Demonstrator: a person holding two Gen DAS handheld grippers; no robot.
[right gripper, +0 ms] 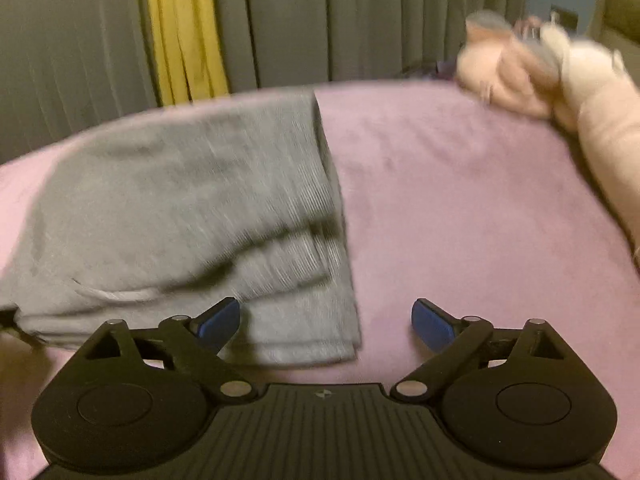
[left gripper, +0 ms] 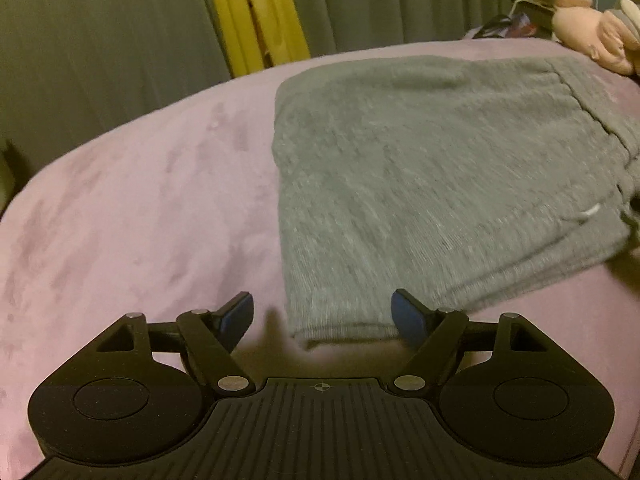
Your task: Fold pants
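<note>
The grey pants (left gripper: pixel 432 184) lie folded into a thick stack on the pink bedspread (left gripper: pixel 140 208). My left gripper (left gripper: pixel 324 316) is open and empty, its blue pads either side of the stack's near left corner, just above the bed. In the right wrist view the pants (right gripper: pixel 180 208) show layered folds and a white drawstring (right gripper: pixel 112 294). My right gripper (right gripper: pixel 326 324) is open and empty at the stack's near right corner, with the left pad over the cloth and the right pad over the bedspread (right gripper: pixel 460 208).
Pink plush toys (right gripper: pixel 532 76) lie at the bed's far right; they also show in the left wrist view (left gripper: pixel 592 36). Grey curtains (left gripper: pixel 100 40) and a yellow curtain (left gripper: pixel 256 12) hang behind the bed. Both views are motion-blurred.
</note>
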